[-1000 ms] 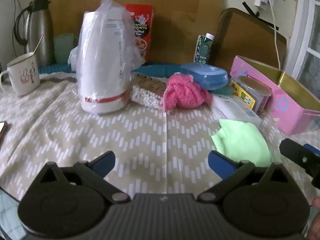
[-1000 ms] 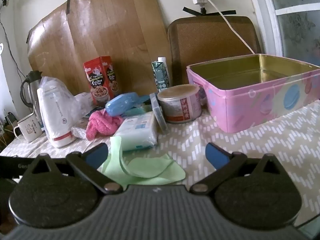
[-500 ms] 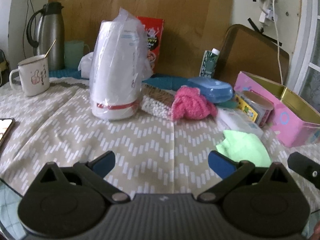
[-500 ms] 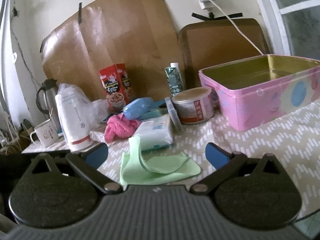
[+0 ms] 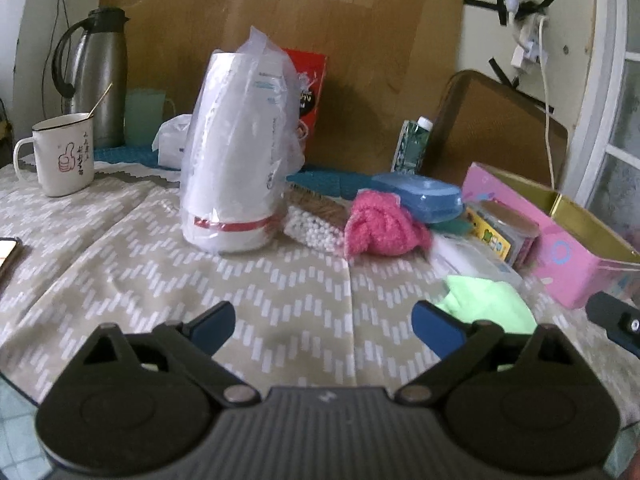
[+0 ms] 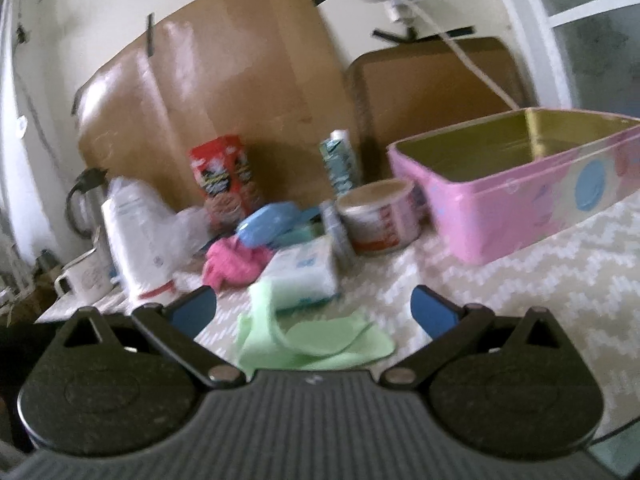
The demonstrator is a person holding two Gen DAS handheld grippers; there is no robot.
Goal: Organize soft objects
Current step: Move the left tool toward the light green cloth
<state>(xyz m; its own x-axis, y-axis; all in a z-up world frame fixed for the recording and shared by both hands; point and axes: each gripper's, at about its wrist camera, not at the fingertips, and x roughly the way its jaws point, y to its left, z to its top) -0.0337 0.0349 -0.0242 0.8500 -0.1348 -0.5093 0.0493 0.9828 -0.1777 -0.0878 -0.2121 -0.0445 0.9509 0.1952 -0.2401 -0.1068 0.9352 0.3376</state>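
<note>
lying crumpled on the chevron-print surface (image 5: 280, 280), the thin light-green cloth (image 6: 320, 340) sits before a fuzzy pink knit bundle (image 5: 380, 228); left claw (image 5: 324, 320) closing on nothing, right claw (image 6: 314, 306) spread wide, empty.

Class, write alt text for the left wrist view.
The left tool, nothing between its closing jaws, hovers over a patterned tablecloth. Beyond lie a pink knitted bundle, a green cloth and an open pink tin.

Bare tablecloth (image 5: 280, 288) ahead (open); wrapped white cylinder (image 5: 236, 152) blocks beyond
</note>
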